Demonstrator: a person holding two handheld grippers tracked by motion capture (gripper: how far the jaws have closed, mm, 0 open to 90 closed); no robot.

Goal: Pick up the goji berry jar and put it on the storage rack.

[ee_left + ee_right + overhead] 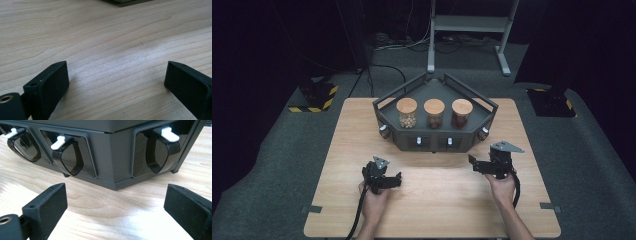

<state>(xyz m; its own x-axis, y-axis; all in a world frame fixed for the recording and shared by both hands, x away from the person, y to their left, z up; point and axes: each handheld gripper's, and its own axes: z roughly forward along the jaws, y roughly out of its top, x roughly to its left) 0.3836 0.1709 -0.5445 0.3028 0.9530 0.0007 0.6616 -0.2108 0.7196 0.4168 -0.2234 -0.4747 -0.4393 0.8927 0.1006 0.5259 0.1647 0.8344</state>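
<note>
A dark grey angular stand sits at the table's far middle. On it stand three glass jars with wooden lids: one with pale contents, one with brown, one with dark red. In the right gripper view, the stand's front has dark scoop-shaped outlets with white levers. My right gripper is open just before that front, at the stand's right corner. My left gripper is held open over bare wood. Nothing is between either pair of jaws.
The wooden table has bare wood in front of the stand and on both sides of it. On the grey floor behind it are a metal frame and black bases with yellow-black stripes.
</note>
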